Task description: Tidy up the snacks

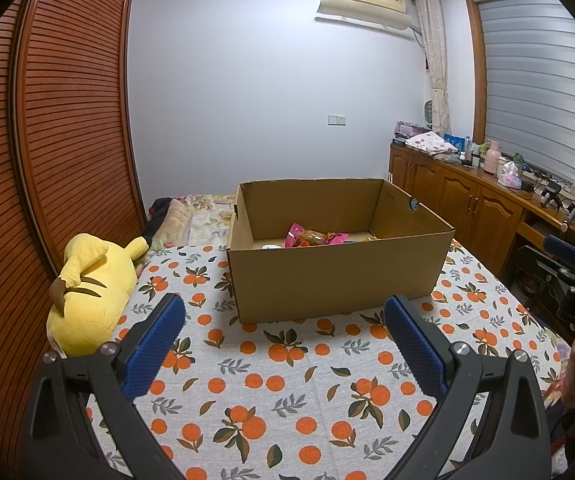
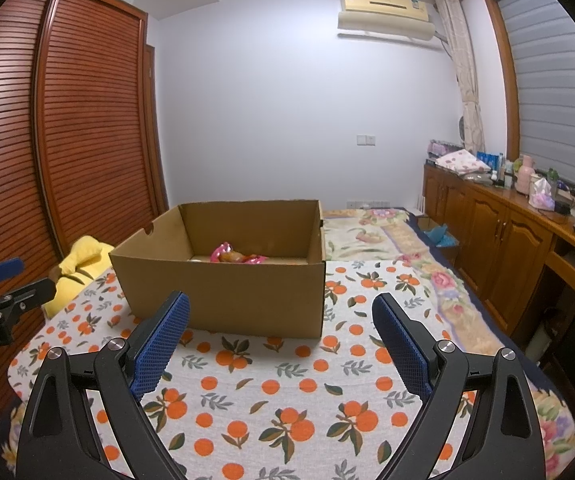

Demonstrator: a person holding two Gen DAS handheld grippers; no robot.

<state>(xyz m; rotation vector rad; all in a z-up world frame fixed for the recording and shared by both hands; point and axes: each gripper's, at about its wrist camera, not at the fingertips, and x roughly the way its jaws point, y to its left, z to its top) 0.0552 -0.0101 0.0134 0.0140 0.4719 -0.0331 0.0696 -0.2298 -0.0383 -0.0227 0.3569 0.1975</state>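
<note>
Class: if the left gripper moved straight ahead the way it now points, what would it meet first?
Most likely the near wall of the cardboard box, which stands directly ahead of the open left gripper on the bedspread; depth is uncertain.

Bare cloth lies before the open-topped cardboard box (image 1: 339,268), whose walls ring the snacks (image 1: 313,238); a plush toy (image 1: 91,292) crowds its left.

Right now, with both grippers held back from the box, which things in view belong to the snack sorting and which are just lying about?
Part of the job:
cardboard box
snack packets inside the box
left gripper, open
right gripper, open

Just lying about:
yellow plush toy
orange-print cloth
folded towel
pink flask
</note>
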